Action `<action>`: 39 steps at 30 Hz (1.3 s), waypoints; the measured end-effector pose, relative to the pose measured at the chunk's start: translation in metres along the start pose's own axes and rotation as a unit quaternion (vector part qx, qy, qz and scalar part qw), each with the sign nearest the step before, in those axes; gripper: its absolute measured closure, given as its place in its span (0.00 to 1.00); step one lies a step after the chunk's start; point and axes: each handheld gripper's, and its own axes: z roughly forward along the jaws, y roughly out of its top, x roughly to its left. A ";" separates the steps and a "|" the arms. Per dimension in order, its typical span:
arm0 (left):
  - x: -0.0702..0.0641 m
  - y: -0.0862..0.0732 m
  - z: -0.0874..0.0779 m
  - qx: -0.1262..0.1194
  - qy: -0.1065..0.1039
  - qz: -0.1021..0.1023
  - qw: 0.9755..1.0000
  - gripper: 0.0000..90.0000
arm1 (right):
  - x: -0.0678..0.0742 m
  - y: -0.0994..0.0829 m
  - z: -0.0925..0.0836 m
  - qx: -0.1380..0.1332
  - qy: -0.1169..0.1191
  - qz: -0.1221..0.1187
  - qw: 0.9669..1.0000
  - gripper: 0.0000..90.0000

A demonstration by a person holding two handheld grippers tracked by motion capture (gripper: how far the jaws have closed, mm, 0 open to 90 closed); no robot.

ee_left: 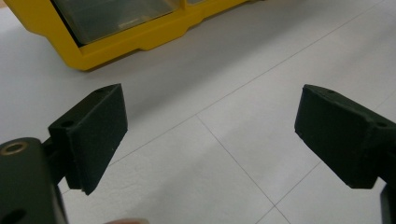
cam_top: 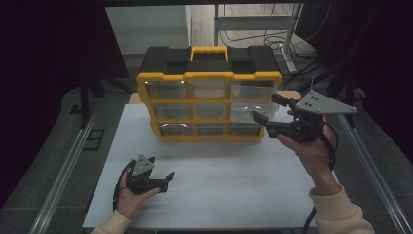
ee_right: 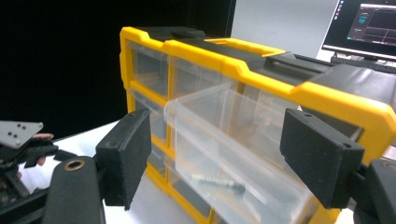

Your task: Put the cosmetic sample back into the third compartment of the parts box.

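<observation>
We have the yellow and black organiser (cam_top: 209,92) standing near the far edge of the white worktop (cam_top: 229,180), its clear drawers facing us. One clear drawer (ee_right: 233,149) at the cabinet's right end, in the upper or middle row, is pulled part-way out, and a small bolt (ee_right: 217,183) lies on its floor. Our right tool (cam_top: 267,108) hovers just in front of that drawer, its jaws about half open on either side of the drawer front without pressing on it, and holding nothing. The drawer's long axis runs from the cabinet towards us, so the tool faces it almost head-on, and the right hand is far nearer than the left. Our left tool (cam_top: 163,181) rests low near the front left corner of the worktop, well apart from the cabinet, jaws spread wide and empty. We cannot say for certain which row the drawer belongs to, since the tool covers part of it from above, nor what the other drawers hold behind the glare.
</observation>
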 end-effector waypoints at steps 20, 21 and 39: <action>0.000 -0.002 -0.003 -0.008 0.003 0.005 1.000 0.11 | 0.012 -0.107 -0.035 0.085 -0.002 0.036 0.996 0.27; 0.000 -0.002 -0.003 -0.009 0.002 0.006 1.000 0.11 | 0.011 -0.123 -0.036 0.094 -0.006 0.041 0.995 0.27; -0.002 -0.002 0.003 0.003 0.001 0.011 1.000 0.11 | -0.021 -0.208 -0.047 0.153 -0.034 0.101 0.982 0.26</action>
